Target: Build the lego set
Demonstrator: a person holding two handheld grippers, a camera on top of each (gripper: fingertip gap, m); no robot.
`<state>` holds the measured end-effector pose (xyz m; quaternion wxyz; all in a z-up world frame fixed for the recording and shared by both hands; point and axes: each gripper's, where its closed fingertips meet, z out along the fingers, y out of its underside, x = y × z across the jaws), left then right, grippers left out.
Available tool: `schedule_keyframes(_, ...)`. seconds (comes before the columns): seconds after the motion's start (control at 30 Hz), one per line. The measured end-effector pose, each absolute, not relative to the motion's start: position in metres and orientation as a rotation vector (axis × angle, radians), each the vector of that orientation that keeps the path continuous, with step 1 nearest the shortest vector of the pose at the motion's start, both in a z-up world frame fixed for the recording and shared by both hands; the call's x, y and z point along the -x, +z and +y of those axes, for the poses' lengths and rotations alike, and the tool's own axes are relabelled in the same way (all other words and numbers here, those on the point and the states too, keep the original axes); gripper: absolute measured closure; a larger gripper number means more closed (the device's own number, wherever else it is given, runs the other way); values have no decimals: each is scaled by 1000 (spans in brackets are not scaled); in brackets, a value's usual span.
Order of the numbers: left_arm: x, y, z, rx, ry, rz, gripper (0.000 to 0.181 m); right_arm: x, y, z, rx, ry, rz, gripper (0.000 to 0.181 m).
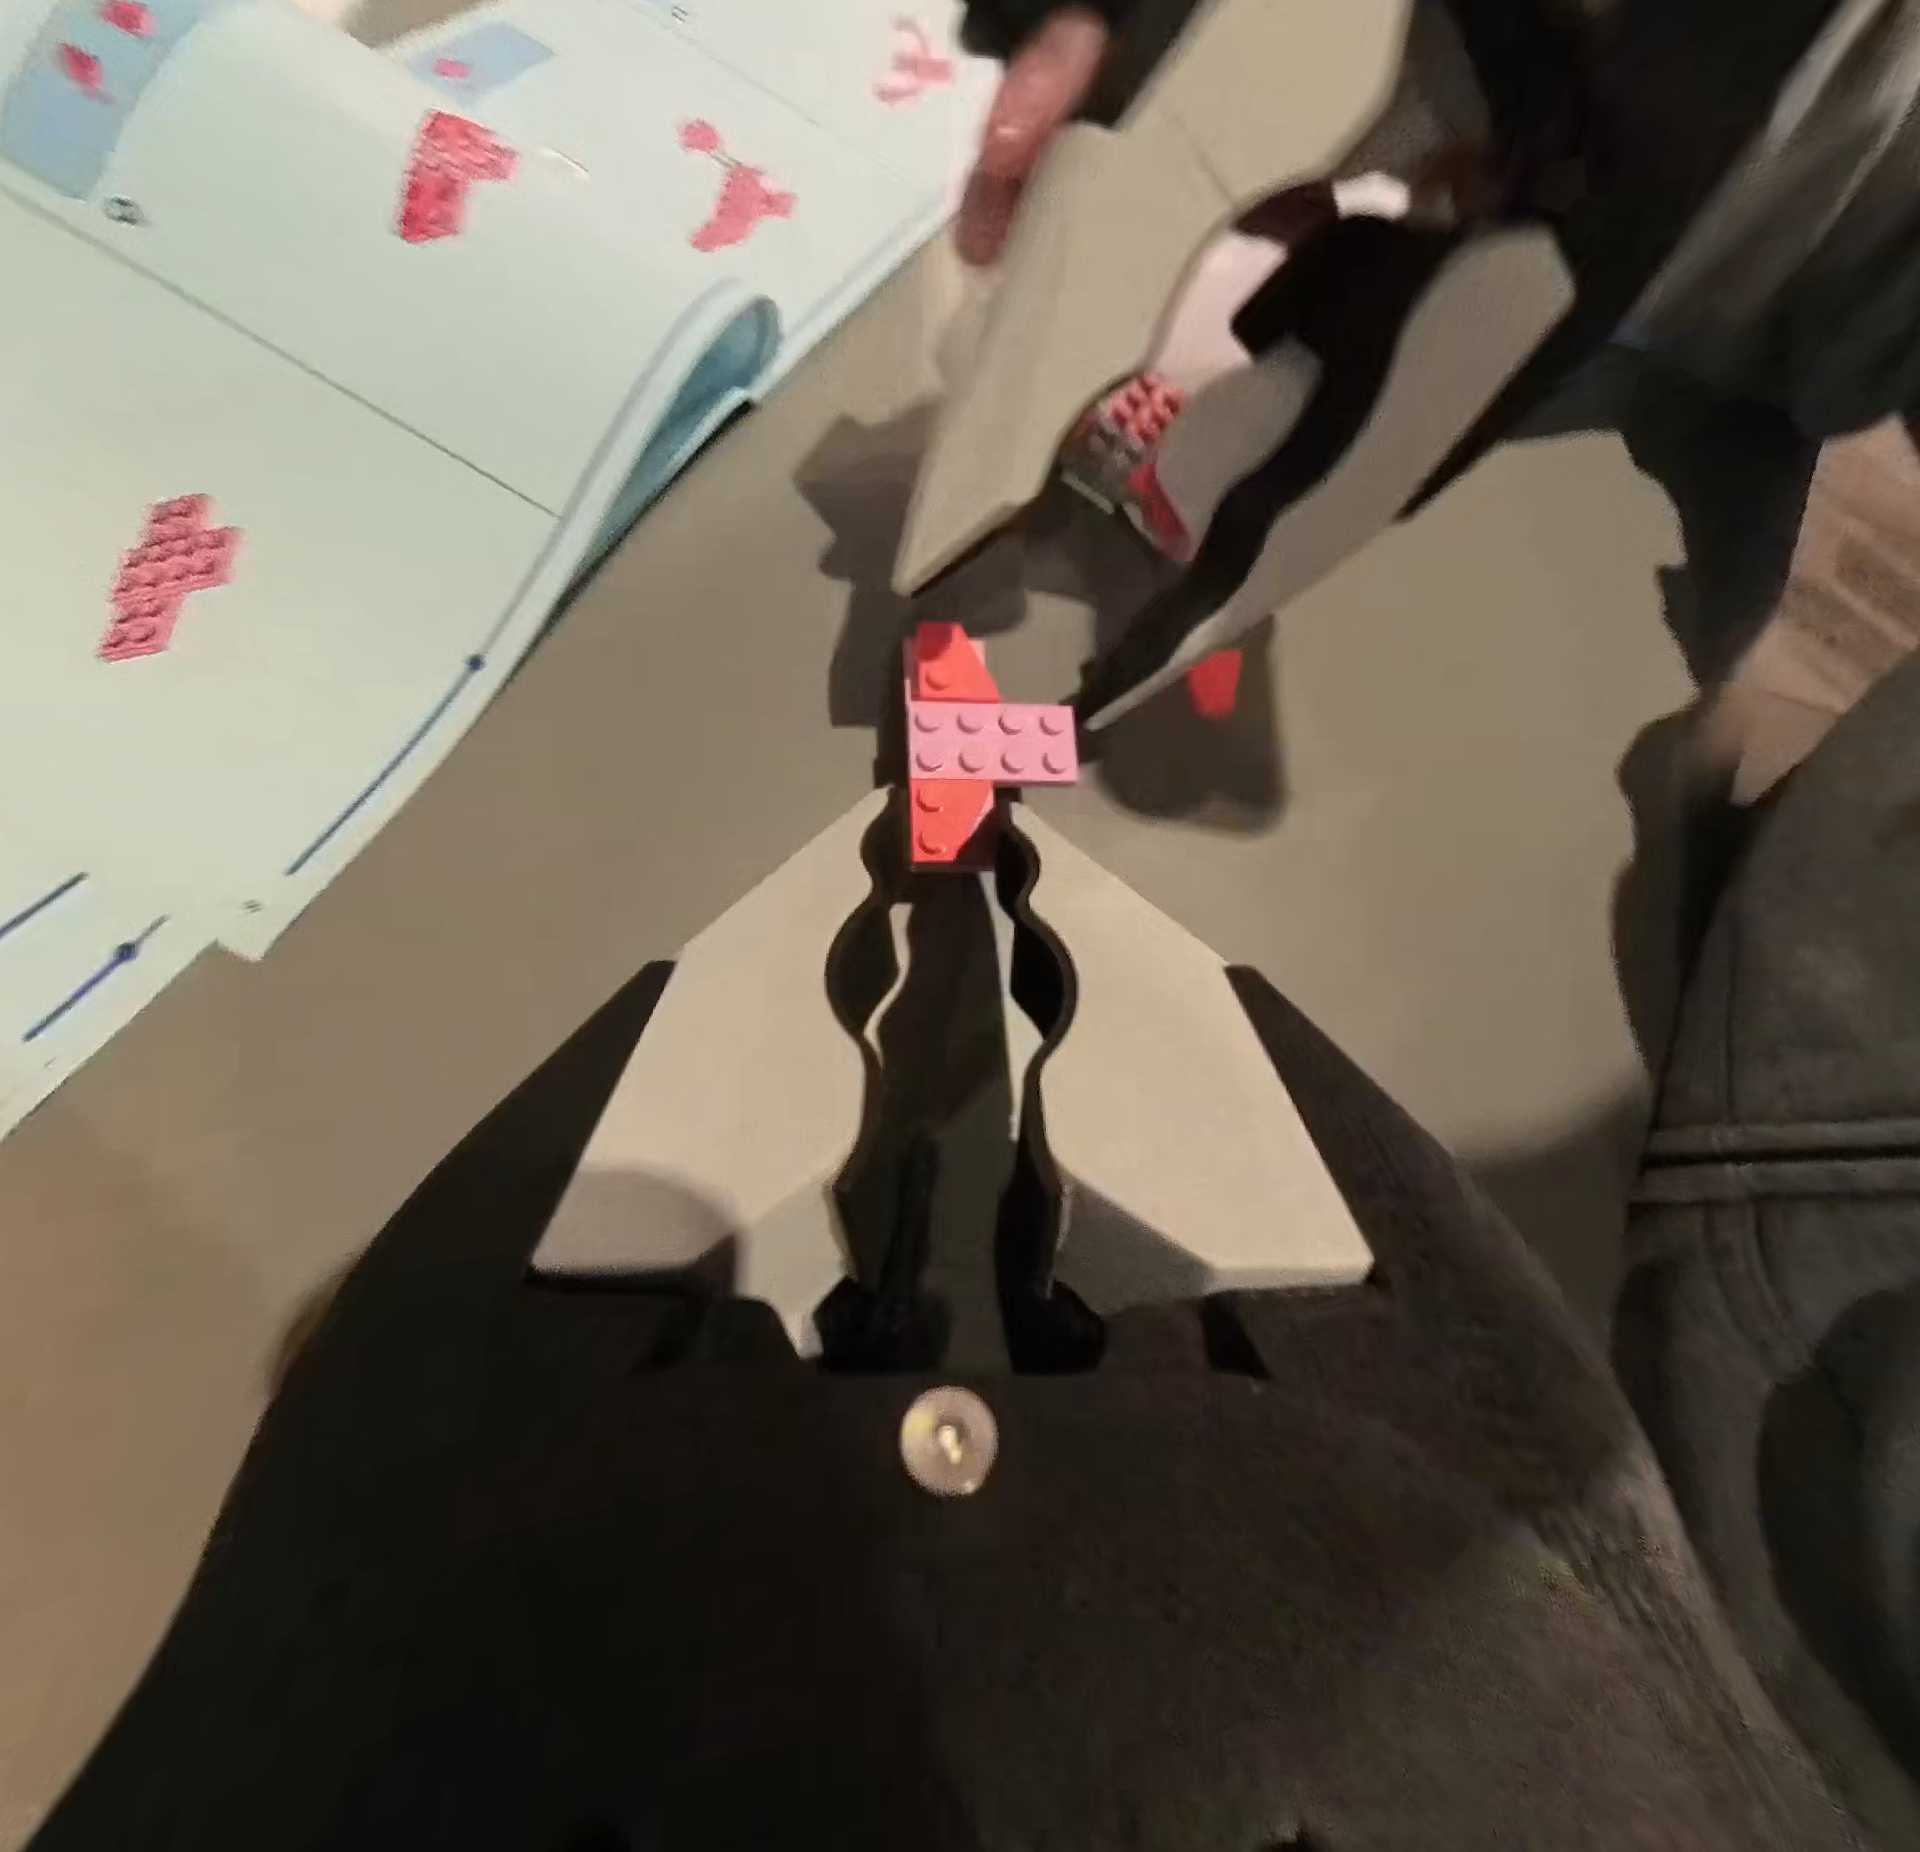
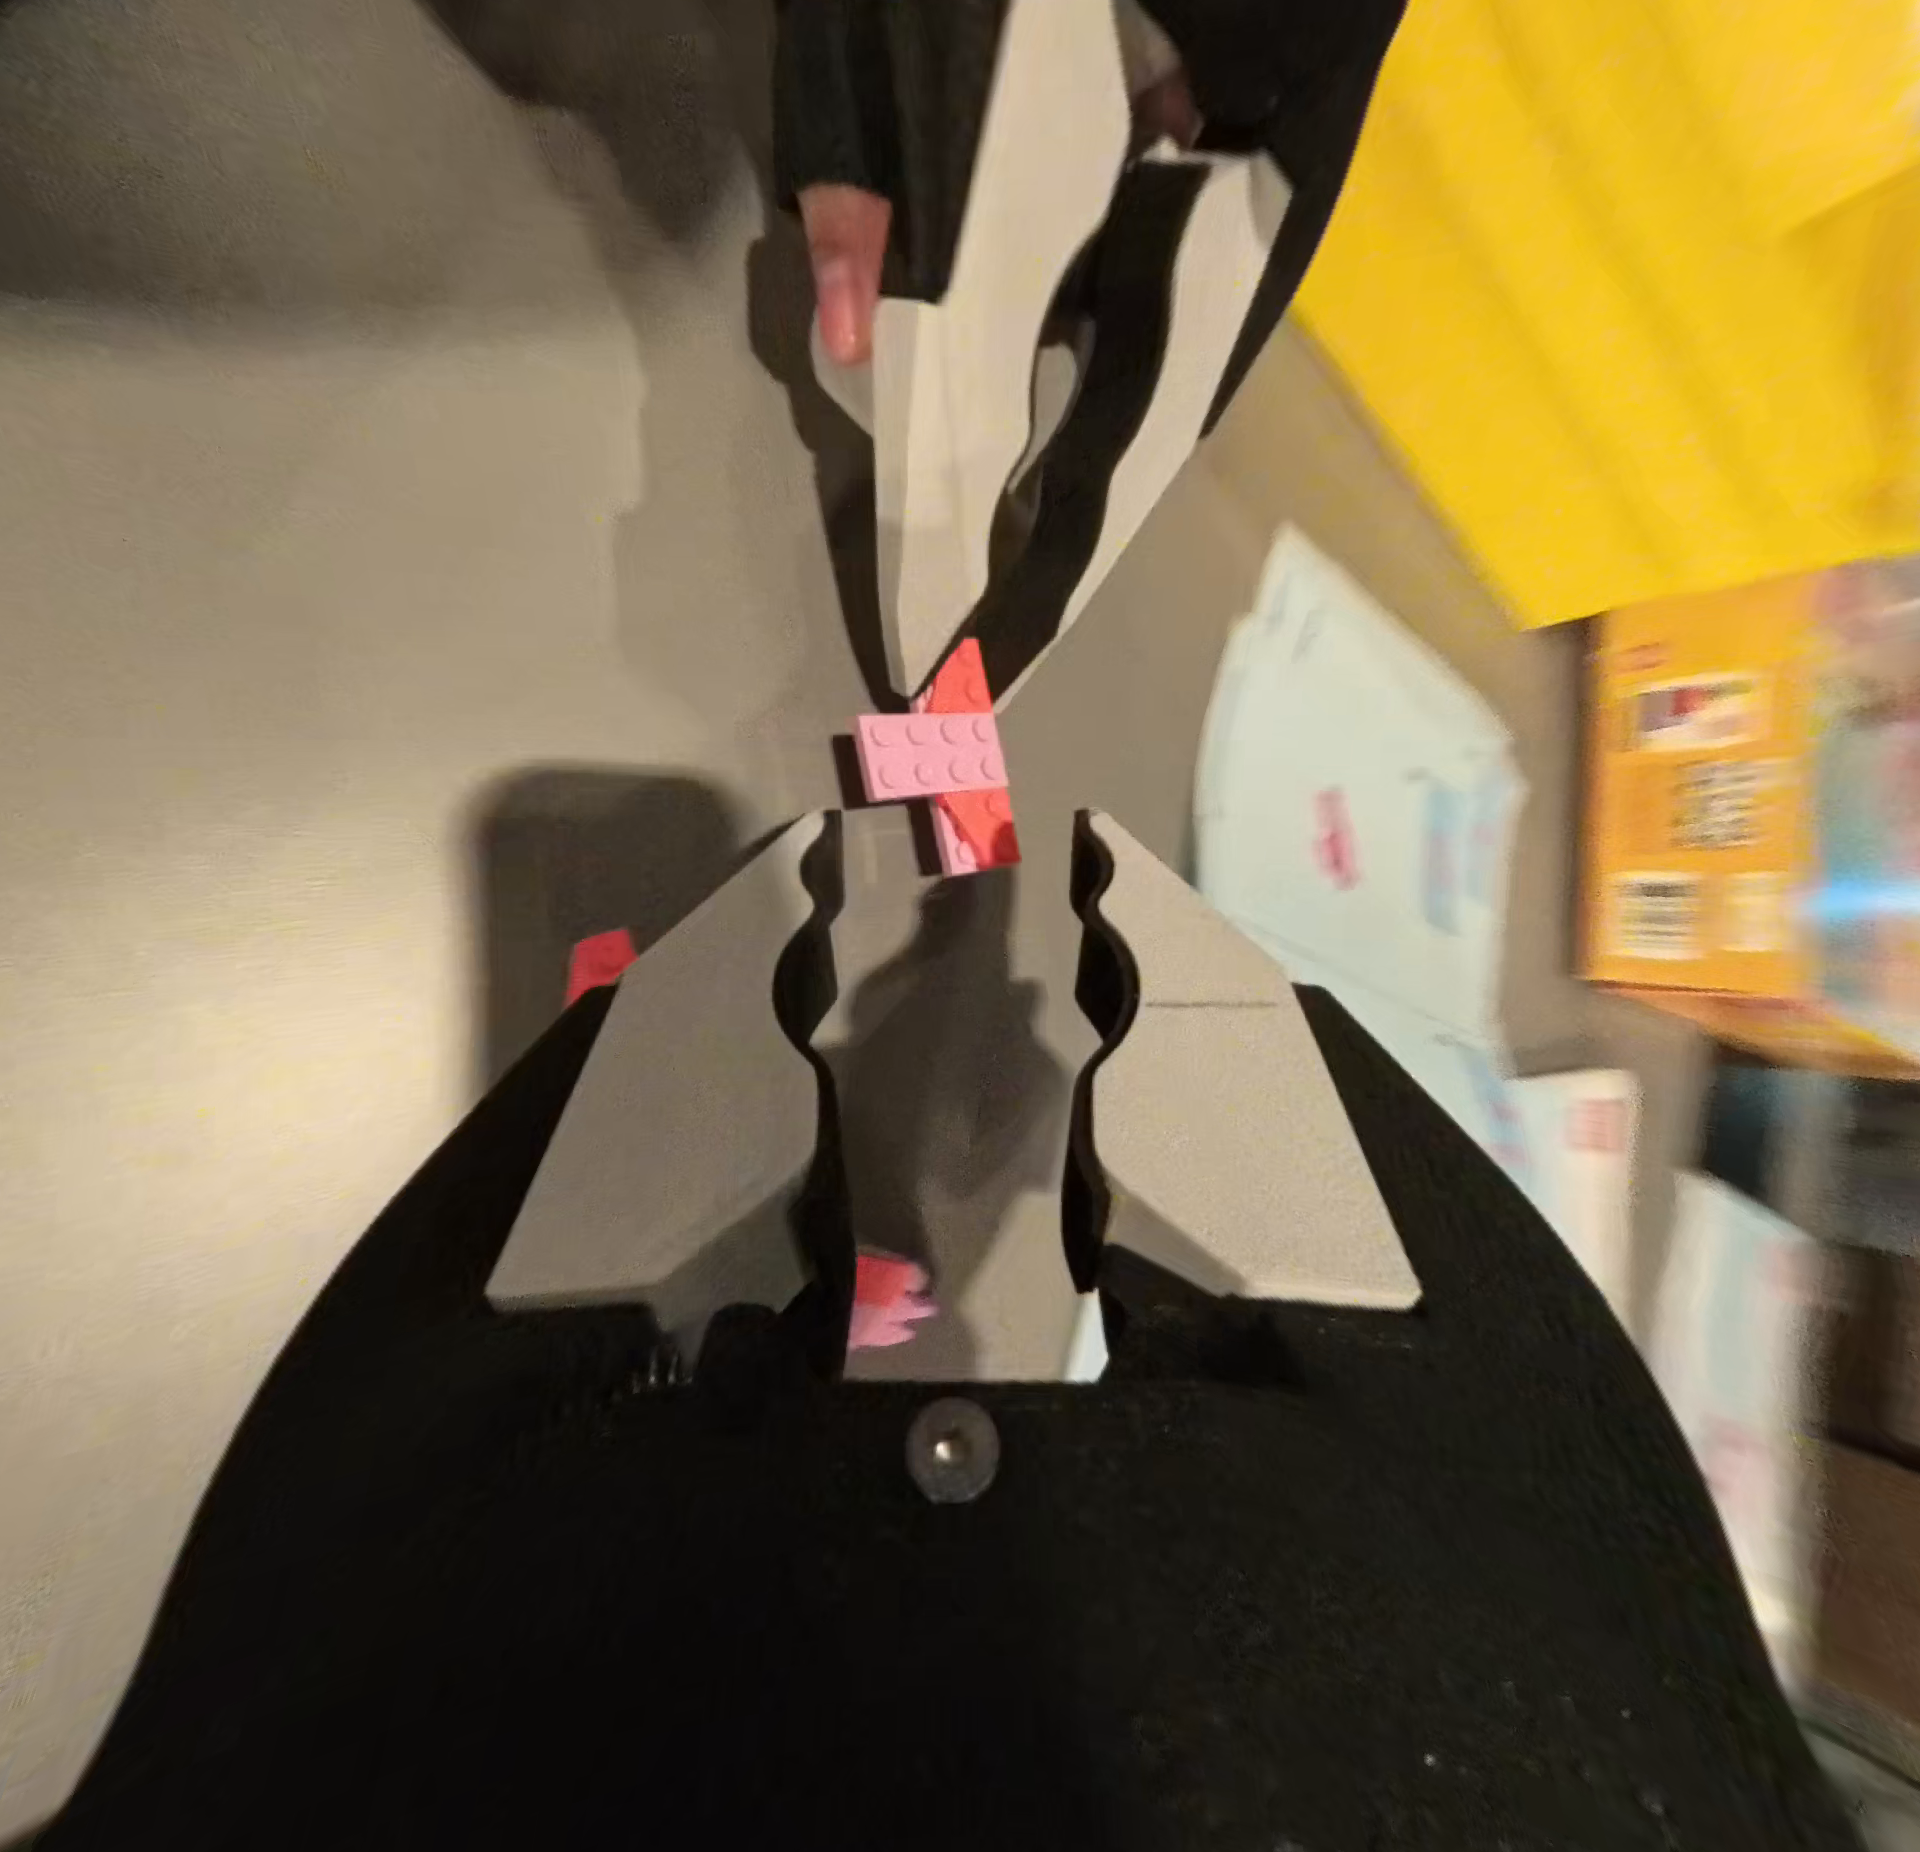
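Note:
A small assembly (image 1: 992, 748) of a red plate with a pink two-by-four plate pressed across it is held above the grey table (image 1: 1403, 919). My left gripper (image 1: 943, 831) is shut on the red plate's near end. In the right wrist view the assembly (image 2: 935, 768) hangs from the left gripper (image 2: 951, 696), which comes down from the top. My right gripper (image 2: 956, 815) is open, its jaws standing either side of the assembly's near end without clamping it. In the left wrist view the right gripper (image 1: 995, 654) comes in from above, one tip right at the pink plate's right end.
An open instruction booklet (image 1: 312, 368) lies at the left. A loose red piece (image 1: 1216, 680) and a pink, grey and red sub-build (image 1: 1132, 452) lie behind the right gripper. A yellow sheet (image 2: 1610, 244) and an orange box (image 2: 1704, 794) are at the right. A dark sleeve (image 1: 1787, 1075) is close by. My left and right fingertips are right by each other.

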<state>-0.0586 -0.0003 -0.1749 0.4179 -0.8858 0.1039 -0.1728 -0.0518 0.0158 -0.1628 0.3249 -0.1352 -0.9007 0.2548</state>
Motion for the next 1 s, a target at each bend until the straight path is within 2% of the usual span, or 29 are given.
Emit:
schedule_keyframes(0.23,67,-140,2,2161,-468,168,166,67,-142,19,-6,244,-1964,148)
schedule_keyframes(0.5,66,-128,3,2151,-463,165,166,78,-124,24,-56,121,-1789,155)
schedule_keyframes(0.73,65,-125,4,2151,-489,161,166,82,-122,27,-67,72,-1751,172)
schedule_keyframes(1.0,66,-125,5,2152,-503,146,166,83,-125,27,-72,48,-1750,172)
